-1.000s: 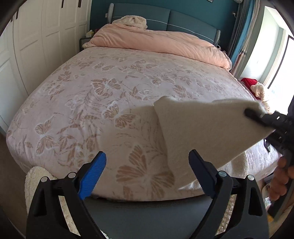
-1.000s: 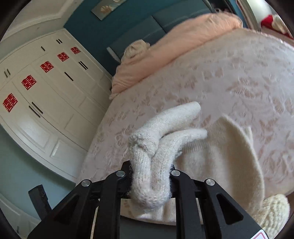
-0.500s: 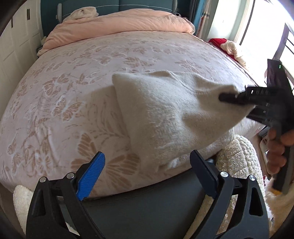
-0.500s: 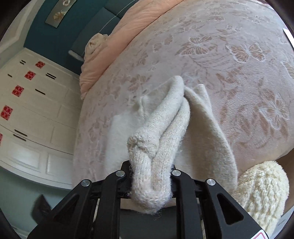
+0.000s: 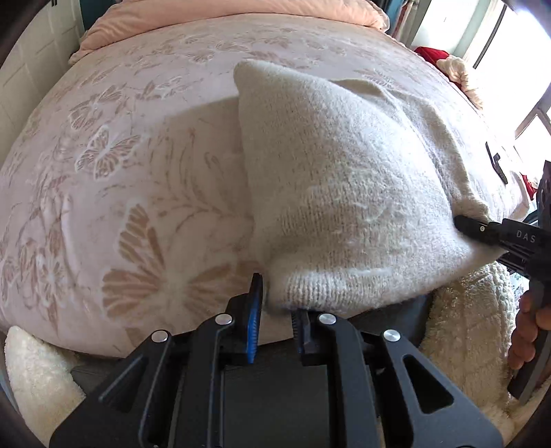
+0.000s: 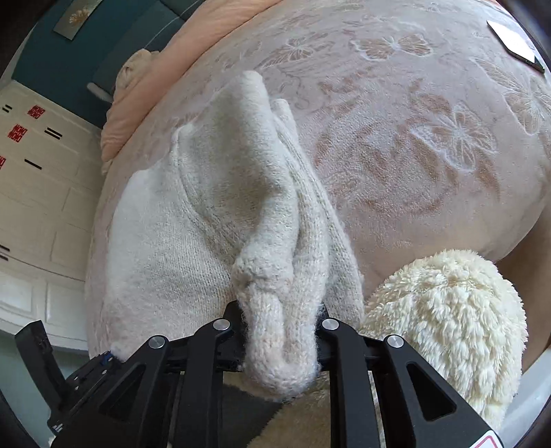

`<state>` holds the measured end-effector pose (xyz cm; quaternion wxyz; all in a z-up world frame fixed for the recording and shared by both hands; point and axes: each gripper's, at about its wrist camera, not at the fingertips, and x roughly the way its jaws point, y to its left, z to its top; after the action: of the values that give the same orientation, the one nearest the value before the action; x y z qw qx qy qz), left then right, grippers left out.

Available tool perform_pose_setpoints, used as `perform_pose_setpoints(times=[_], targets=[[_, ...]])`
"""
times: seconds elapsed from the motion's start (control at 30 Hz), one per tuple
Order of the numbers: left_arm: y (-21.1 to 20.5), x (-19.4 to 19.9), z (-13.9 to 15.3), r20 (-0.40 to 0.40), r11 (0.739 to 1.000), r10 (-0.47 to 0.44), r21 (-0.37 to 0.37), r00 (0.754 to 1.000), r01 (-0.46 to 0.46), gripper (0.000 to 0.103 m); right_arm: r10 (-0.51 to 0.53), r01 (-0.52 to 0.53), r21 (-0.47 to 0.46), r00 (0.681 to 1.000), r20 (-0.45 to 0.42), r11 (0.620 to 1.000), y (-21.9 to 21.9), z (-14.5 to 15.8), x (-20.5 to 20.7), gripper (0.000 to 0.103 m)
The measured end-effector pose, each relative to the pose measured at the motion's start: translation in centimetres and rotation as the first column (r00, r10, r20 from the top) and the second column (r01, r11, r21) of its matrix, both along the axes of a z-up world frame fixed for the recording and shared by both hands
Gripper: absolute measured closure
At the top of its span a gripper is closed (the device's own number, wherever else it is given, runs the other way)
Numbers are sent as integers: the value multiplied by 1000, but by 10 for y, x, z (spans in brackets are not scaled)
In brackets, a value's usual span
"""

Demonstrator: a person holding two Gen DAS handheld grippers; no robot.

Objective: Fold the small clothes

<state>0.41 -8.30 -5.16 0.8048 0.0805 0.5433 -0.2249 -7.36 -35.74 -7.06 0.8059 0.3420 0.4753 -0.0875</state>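
Observation:
A cream knitted garment [image 5: 344,179] lies on the pink butterfly-patterned bed [image 5: 120,155], near its front edge. My left gripper [image 5: 277,310] is shut on the garment's near bottom edge, blue pads pinching the ribbed hem. My right gripper [image 5: 461,224] shows at the right in the left wrist view, shut on the garment's right corner. In the right wrist view the right gripper [image 6: 280,331] clamps a bunched fold of the knit [image 6: 241,193], which spreads over the bed [image 6: 430,138] ahead. The left gripper's tip [image 6: 103,358] shows at the lower left there.
A fluffy cream rug [image 5: 465,327] lies below the bed's front edge and also shows in the right wrist view [image 6: 447,317]. A peach duvet [image 5: 224,13] is piled at the headboard. White wardrobes [image 6: 31,172] stand to the left. A dark flat object [image 6: 516,44] lies on the bed's far right.
The left gripper has moved in and shut on the garment's hem; it was open and clear before. The garment has come down from hanging onto the bed. The right gripper keeps its hold.

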Motion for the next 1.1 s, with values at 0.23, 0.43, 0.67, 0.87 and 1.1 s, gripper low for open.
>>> perform_pose_setpoints(times=[0.23, 0.43, 0.67, 0.87, 1.1], targets=[[18, -7, 37, 44, 999, 12, -46, 999, -10, 64, -49, 53, -160, 998, 32, 986, -13, 56, -6, 61], [51, -18, 106, 249, 987, 97, -151, 964, -61, 33, 165, -111, -233, 959, 229, 966, 37, 137, 29, 77], [64, 7, 118, 217, 967, 225, -168, 950, -191, 26, 460, -476, -218, 879, -121, 852, 148, -1, 120, 89], [64, -3, 114, 254, 974, 215, -119, 943, -191, 23, 392, -374, -224, 919, 37, 900, 133, 68, 104, 97], [35, -3, 102, 224, 988, 141, -95, 964, -122, 21, 319, -314, -126, 948, 22, 941, 101, 44, 90, 100]])
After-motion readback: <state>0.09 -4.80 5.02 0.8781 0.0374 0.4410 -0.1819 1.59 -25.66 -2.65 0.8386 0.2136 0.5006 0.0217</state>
